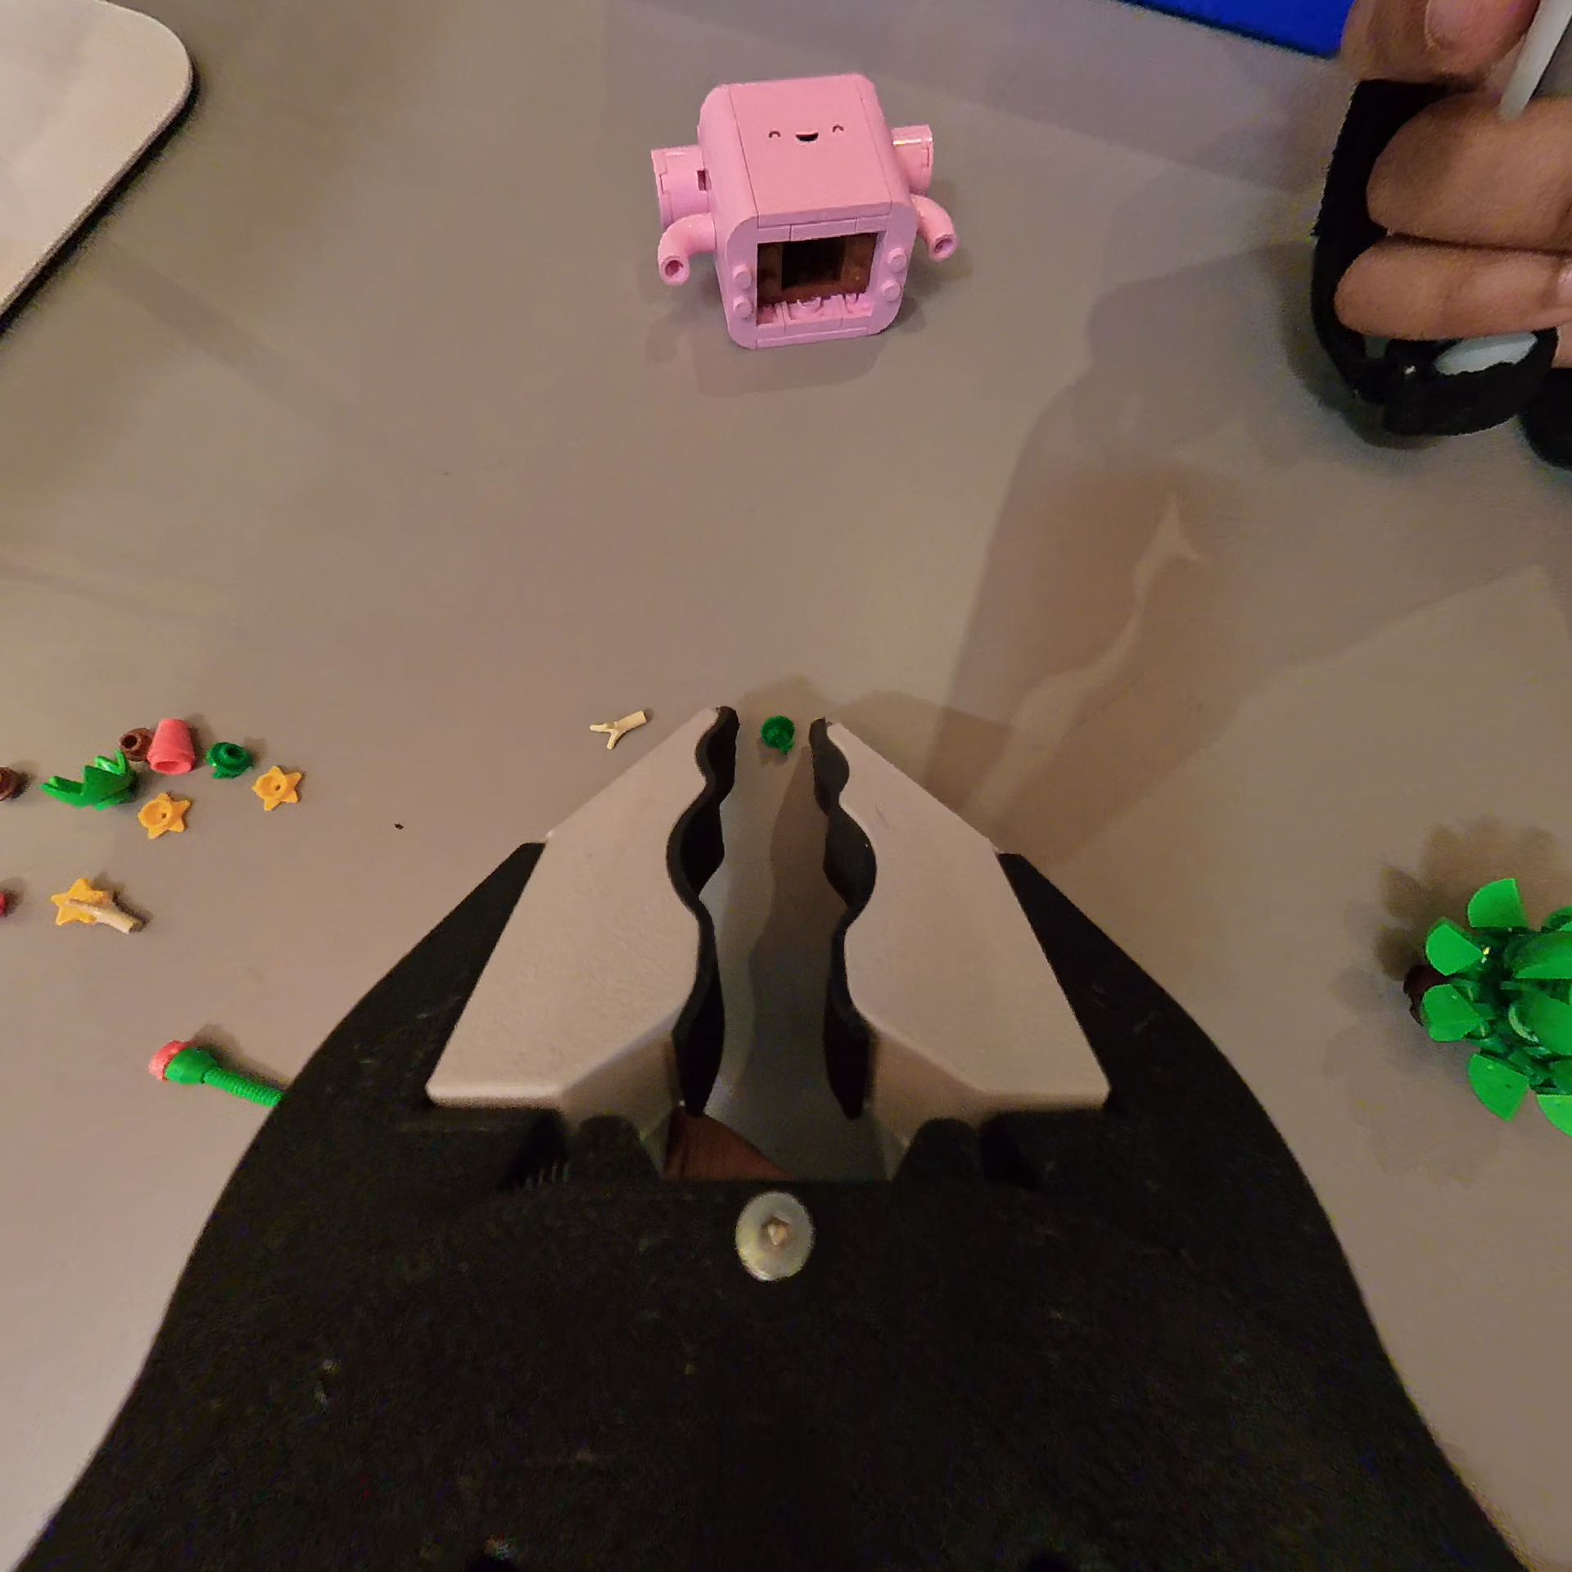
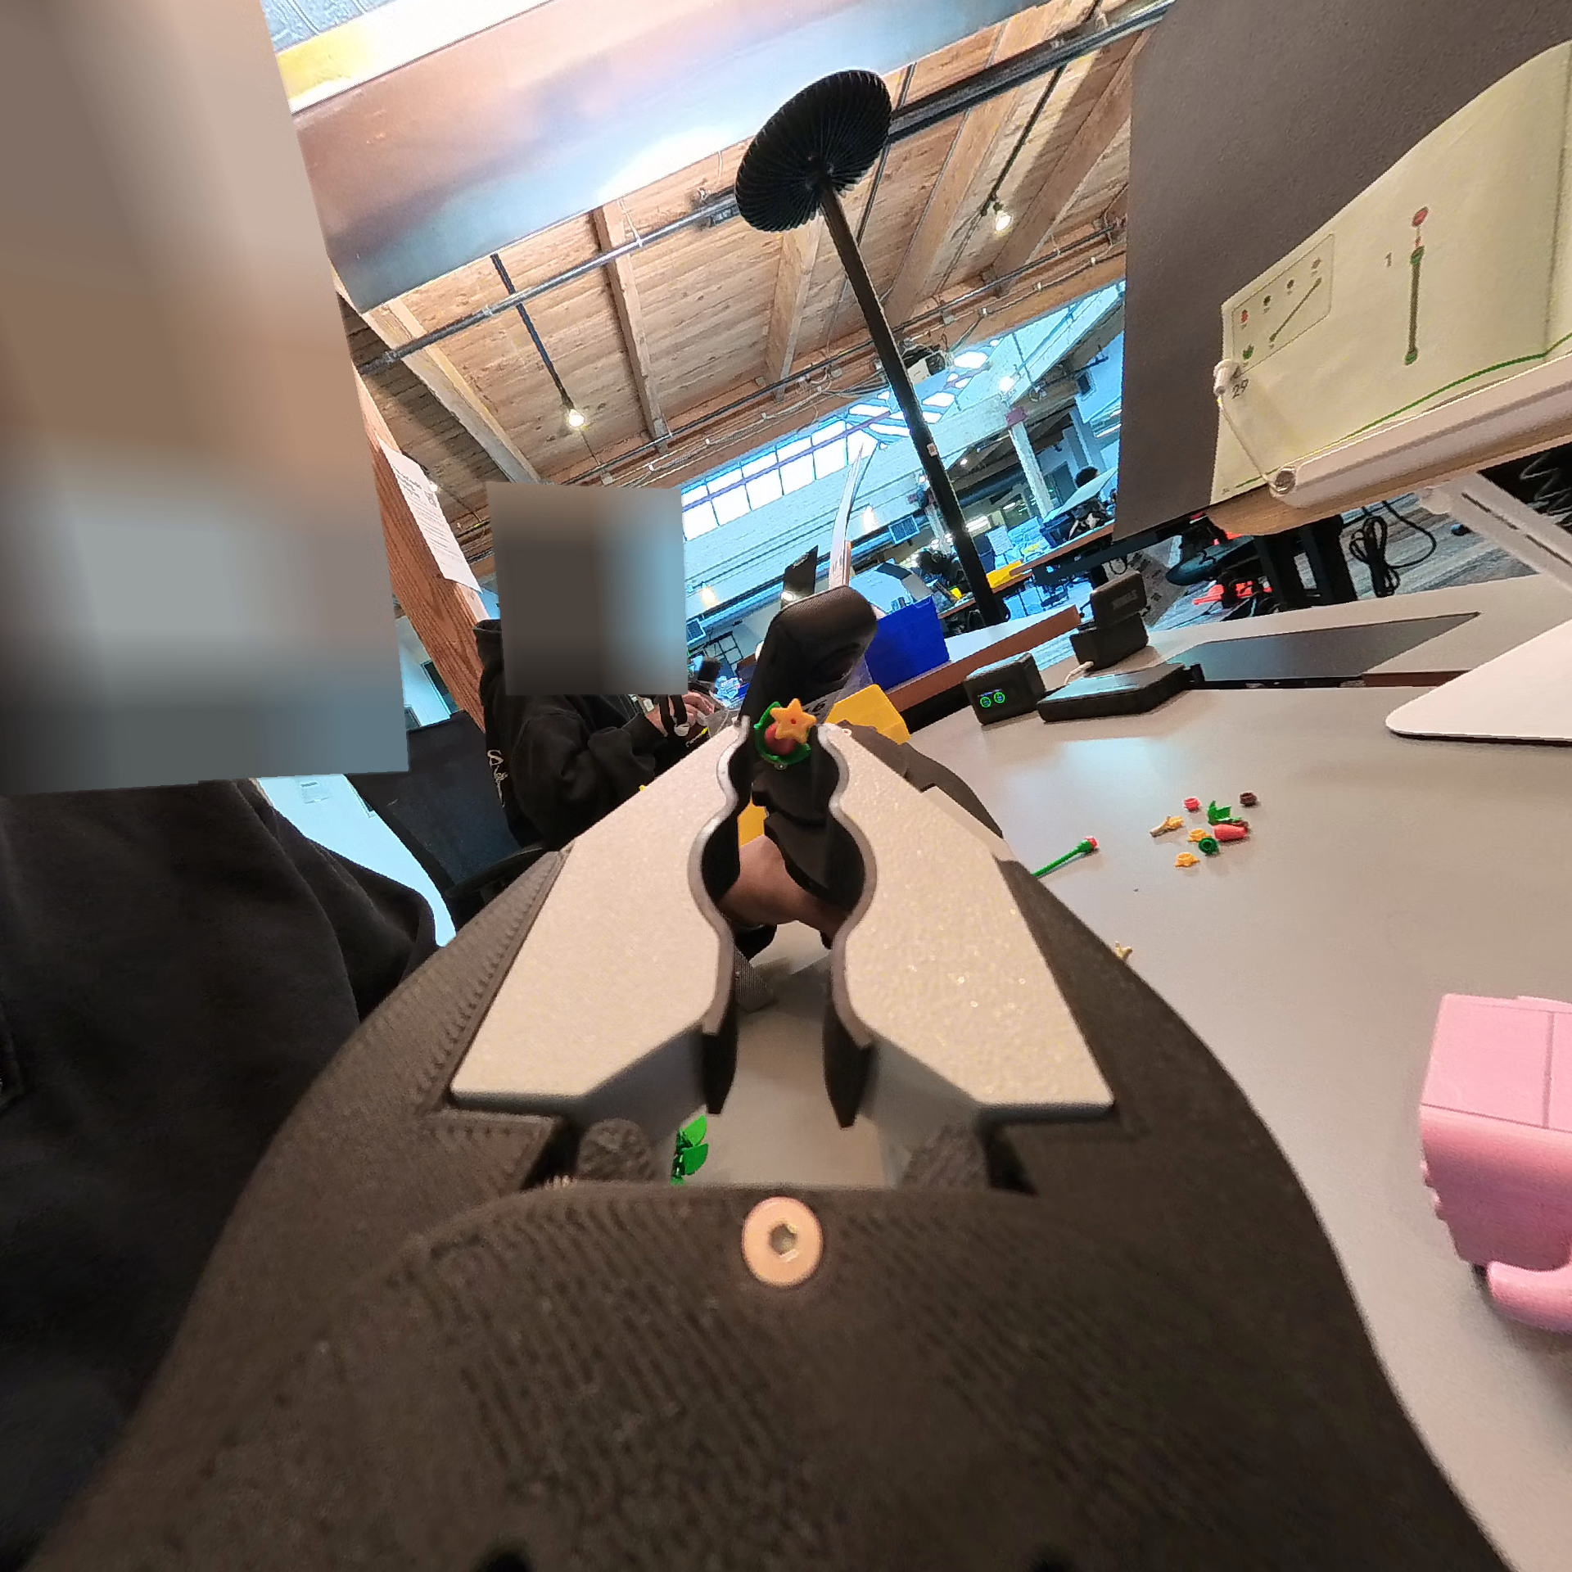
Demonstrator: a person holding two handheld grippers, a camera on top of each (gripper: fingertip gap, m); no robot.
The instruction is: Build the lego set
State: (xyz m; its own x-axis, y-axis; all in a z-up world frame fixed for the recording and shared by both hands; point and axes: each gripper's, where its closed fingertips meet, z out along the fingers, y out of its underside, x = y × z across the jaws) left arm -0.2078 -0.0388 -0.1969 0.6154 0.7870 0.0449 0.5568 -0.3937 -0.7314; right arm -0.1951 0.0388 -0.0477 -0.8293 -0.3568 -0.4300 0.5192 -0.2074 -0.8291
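In the left wrist view my left gripper [image 1: 772,723] is open over the grey table, its tips on either side of a small round green piece [image 1: 777,733]. A pink cube figure [image 1: 795,213] with a smiling face lies on its back farther ahead. In the right wrist view my right gripper [image 2: 783,742] is raised and tilted up, shut on a small flower piece [image 2: 784,733] with a yellow star, red centre and green base. The pink figure's corner shows there too [image 2: 1497,1131].
Loose small pieces lie at the left: yellow stars [image 1: 276,787], a red cone [image 1: 173,746], green leaves [image 1: 92,784], a tan twig [image 1: 619,726] and a green stem with red bud [image 1: 213,1073]. A green leafy plant build [image 1: 1506,1012] sits at the right. An instruction booklet [image 2: 1395,340] stands at the back. My hands' fingertips stand some 15 centimetres from each other. The red cone [image 1: 173,746] is about 12 centimetres from my left fingertips. Look for it in the right wrist view [image 2: 1226,834] too.
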